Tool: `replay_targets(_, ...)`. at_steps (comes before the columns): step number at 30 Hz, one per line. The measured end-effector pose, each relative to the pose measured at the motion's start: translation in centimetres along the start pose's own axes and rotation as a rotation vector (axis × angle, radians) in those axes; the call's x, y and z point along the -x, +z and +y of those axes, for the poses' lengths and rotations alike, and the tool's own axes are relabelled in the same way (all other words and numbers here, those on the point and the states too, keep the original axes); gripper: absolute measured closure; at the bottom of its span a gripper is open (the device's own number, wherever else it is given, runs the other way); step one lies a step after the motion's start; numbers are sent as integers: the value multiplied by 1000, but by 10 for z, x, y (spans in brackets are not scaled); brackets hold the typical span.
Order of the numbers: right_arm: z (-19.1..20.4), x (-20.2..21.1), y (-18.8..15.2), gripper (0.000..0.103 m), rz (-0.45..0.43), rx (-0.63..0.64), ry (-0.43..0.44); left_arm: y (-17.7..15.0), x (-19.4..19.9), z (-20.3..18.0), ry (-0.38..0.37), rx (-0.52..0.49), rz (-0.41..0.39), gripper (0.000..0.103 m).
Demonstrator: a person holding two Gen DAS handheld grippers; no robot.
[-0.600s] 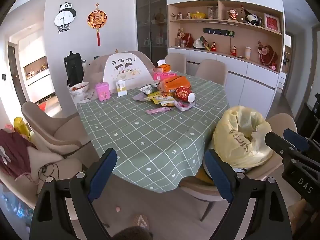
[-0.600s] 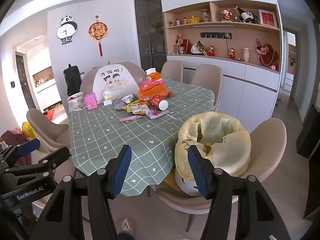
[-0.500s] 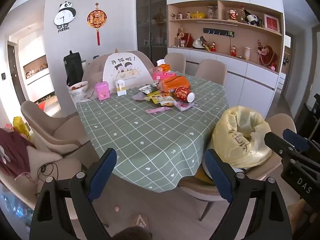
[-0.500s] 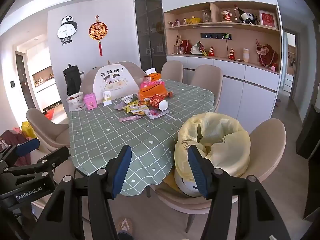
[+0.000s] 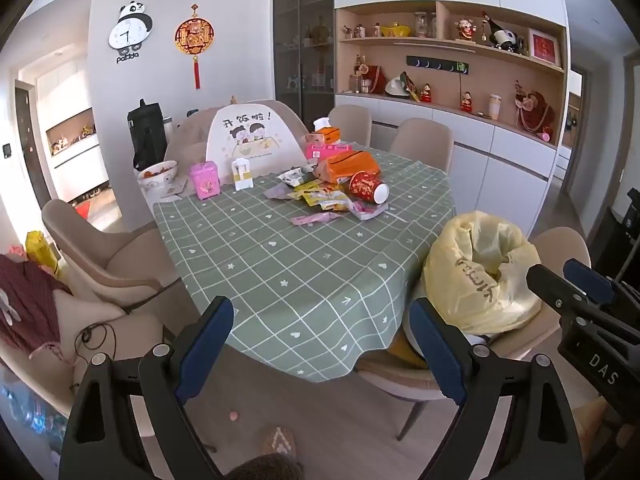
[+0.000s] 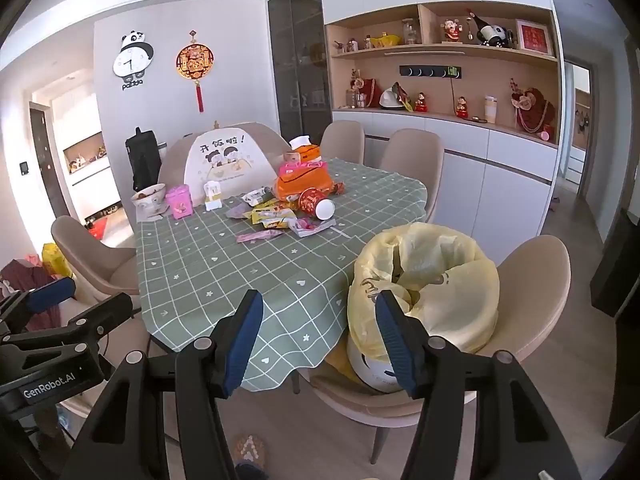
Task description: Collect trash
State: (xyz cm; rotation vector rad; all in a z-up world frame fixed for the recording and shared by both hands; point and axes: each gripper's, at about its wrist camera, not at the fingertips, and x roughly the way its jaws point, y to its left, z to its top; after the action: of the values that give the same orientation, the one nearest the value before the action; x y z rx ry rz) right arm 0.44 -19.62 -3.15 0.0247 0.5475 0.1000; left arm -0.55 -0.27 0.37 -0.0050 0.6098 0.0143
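The trash sits mid-frame on the green checked table (image 5: pixel 280 264): a heap of snack wrappers (image 5: pixel 320 196) with a red paper cup (image 5: pixel 366 188) lying on its side. The yellow bin bag (image 6: pixel 424 280) waits at lower right on a beige chair (image 6: pixel 532 292). Both the left gripper (image 5: pixel 320 344) and right gripper (image 6: pixel 320 336) stand spread and empty, well short of the heap. A reach could snag the tablecloth, roll the cup off, or grab keepers nearby: the pink tin (image 5: pixel 205 179), the orange tissue box (image 5: pixel 347 166).
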Motion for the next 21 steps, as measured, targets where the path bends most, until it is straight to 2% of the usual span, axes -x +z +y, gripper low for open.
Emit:
replay_targets(14, 0, 2, 2, 47, 3, 2, 1, 0, 0, 0, -3, 1, 6, 14)
replay_targets(21, 0, 1, 0, 47, 1, 5, -2, -12, 1, -11, -6, -1, 7, 14)
